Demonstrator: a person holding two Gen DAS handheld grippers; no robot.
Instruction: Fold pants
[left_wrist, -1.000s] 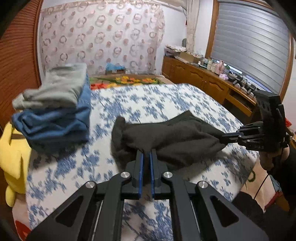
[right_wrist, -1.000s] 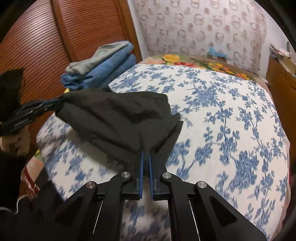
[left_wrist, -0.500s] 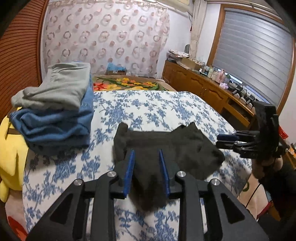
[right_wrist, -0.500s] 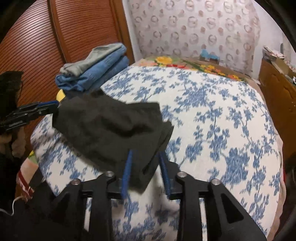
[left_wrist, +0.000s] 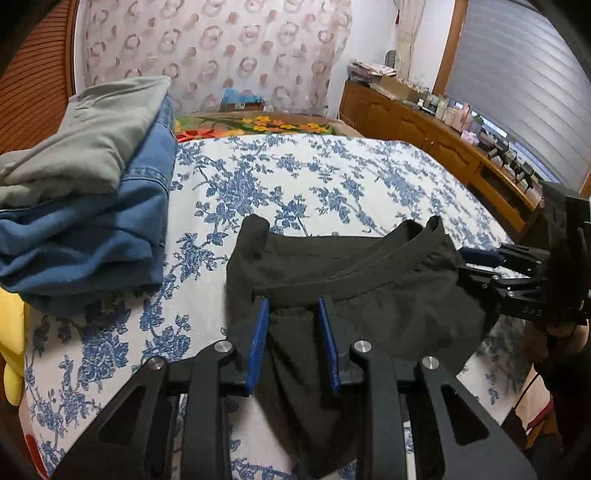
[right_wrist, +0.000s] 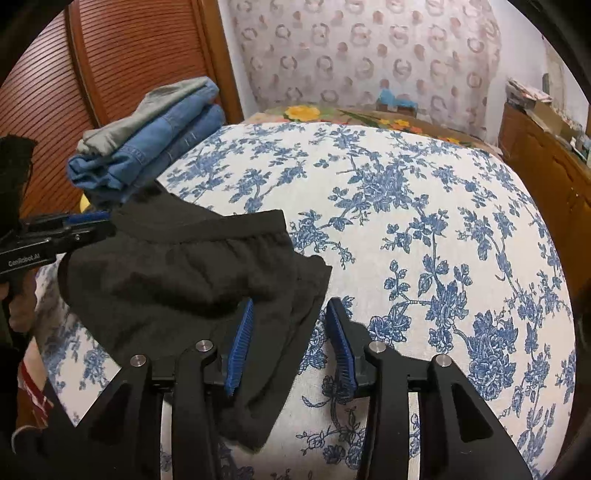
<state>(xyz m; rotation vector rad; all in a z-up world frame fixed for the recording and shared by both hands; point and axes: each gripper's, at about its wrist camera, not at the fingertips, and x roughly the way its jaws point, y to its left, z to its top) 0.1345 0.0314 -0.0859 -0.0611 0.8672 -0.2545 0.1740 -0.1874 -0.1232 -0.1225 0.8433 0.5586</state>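
The black pants (left_wrist: 343, 280) lie folded on the blue-flowered bedspread (left_wrist: 332, 177); they also show in the right wrist view (right_wrist: 184, 280). My left gripper (left_wrist: 293, 306) is open, its blue pads on either side of the near left edge of the cloth, not pinching it. My right gripper (right_wrist: 290, 310) is open over the pants' right edge. In the left wrist view the right gripper (left_wrist: 491, 266) is at the far right, next to the cloth. In the right wrist view the left gripper (right_wrist: 85, 225) is at the left edge of the pants.
A stack of folded jeans and grey trousers (left_wrist: 85, 192) sits at the left of the bed, also in the right wrist view (right_wrist: 147, 136). A yellow plush (left_wrist: 11, 332) lies below it. A wooden sideboard (left_wrist: 424, 133) with clutter runs along the right wall.
Both grippers were shut on the pants and held them up. They have opened, and the pants have dropped onto the bed, folded over.
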